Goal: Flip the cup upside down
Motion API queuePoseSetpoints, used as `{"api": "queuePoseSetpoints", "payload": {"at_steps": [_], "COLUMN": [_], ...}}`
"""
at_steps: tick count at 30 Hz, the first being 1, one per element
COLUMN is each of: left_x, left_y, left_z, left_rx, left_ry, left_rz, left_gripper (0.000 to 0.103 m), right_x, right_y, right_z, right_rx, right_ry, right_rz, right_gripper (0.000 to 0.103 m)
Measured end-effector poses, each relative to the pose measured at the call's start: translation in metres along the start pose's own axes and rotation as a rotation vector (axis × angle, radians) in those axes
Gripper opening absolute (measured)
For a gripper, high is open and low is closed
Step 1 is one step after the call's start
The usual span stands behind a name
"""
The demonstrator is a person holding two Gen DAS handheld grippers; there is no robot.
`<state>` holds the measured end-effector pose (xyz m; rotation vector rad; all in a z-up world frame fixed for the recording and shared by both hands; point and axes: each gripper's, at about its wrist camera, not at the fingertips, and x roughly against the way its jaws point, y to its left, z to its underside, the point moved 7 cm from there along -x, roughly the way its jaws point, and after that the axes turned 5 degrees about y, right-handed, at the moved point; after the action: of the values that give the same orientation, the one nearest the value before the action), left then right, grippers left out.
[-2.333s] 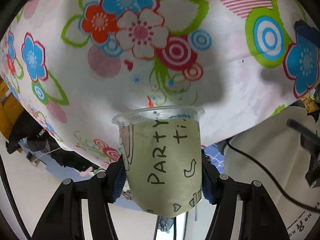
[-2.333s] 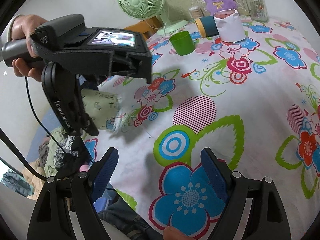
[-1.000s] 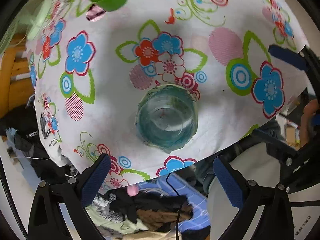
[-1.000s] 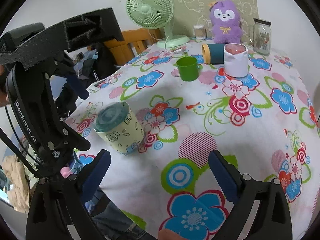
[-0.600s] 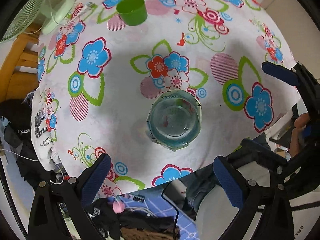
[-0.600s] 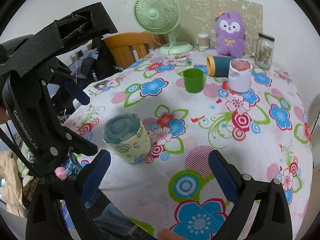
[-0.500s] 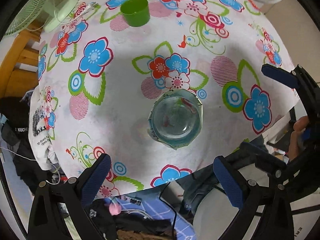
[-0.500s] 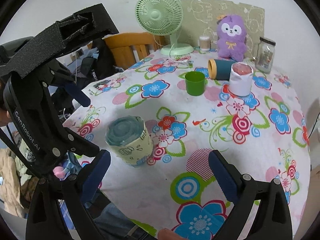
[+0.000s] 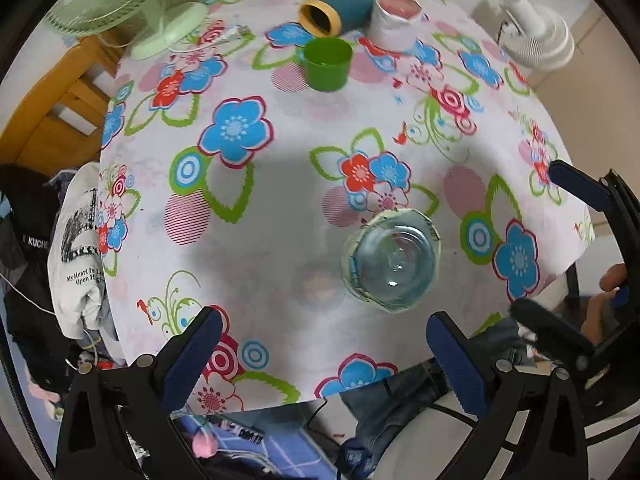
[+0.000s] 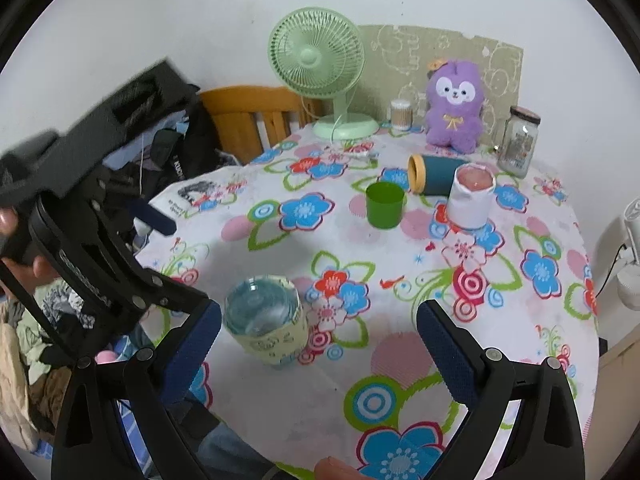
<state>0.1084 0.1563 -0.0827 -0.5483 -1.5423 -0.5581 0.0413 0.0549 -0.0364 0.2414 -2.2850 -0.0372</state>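
Clear plastic cup [image 9: 391,265] stands base-up near the table's [image 9: 280,240] front edge, axis vertical, below the wide-open, empty left gripper [image 9: 322,354]. Right wrist view: right gripper [image 10: 319,348] gapes empty; cup [image 10: 266,319] inverted just beyond its left finger.

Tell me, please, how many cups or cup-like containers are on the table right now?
4: the clear cup upside down near the front edge; the green cup mid-table; the teal cup on its side behind it; the white cup upright beside that. None looks hidden.
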Motion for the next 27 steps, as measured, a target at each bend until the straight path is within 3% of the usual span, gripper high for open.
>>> {"api": "queuePoseSetpoints", "payload": {"at_steps": [6, 13, 18, 27], "left_x": [0.000, 0.007, 0.011, 0.014], "left_y": [0.018, 0.038, 0.042, 0.039], "left_z": [0.005, 0.007, 0.007, 0.002], "left_rx": [0.052, 0.103, 0.146, 0.189], "left_ry": [-0.059, -0.190, -0.264, -0.437], "left_rz": [0.009, -0.015, 0.030, 0.011], "left_gripper": [0.103, 0.103, 0.103, 0.103], "right_x": [0.005, 0.012, 0.016, 0.018], "right_y": [0.003, 0.004, 0.009, 0.019], "right_z": [-0.012, -0.020, -0.023, -0.022], "right_rx": [-0.007, -0.014, -0.003, 0.014], "right_ry": [-0.036, -0.063, -0.082, -0.098], "right_rz": [0.029, 0.047, 0.065, 0.101], "right_gripper": [0.099, 0.099, 0.099, 0.099]}}
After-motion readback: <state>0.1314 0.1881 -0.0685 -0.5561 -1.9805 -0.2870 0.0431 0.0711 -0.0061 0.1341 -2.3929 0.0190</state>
